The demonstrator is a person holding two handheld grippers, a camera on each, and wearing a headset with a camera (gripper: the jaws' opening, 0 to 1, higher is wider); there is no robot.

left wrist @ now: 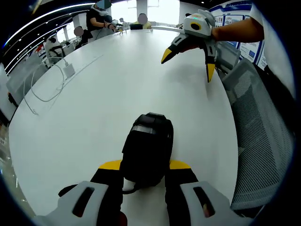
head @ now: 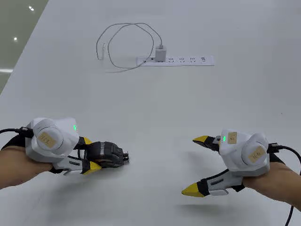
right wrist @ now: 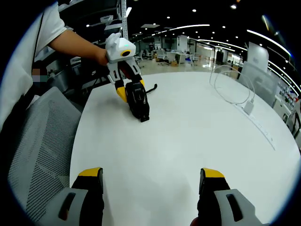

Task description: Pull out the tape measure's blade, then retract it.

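A black tape measure (head: 107, 154) rests on the white table (head: 155, 103), clamped between the yellow-tipped jaws of my left gripper (head: 89, 154). In the left gripper view the tape measure (left wrist: 147, 148) sits between the jaws of the left gripper (left wrist: 141, 165), its blade not drawn out. My right gripper (head: 197, 165) hovers to the right, open, jaws wide apart with nothing between them. The right gripper view shows the right gripper (right wrist: 148, 173) open, and the tape measure (right wrist: 138, 100) held by the left gripper (right wrist: 128, 89) farther off.
A white power strip (head: 176, 60) with a plugged charger (head: 161, 53) and a looped white cable (head: 123, 44) lies at the far side of the table. A mesh chair (left wrist: 263, 141) stands beside the table edge. People sit at the far end.
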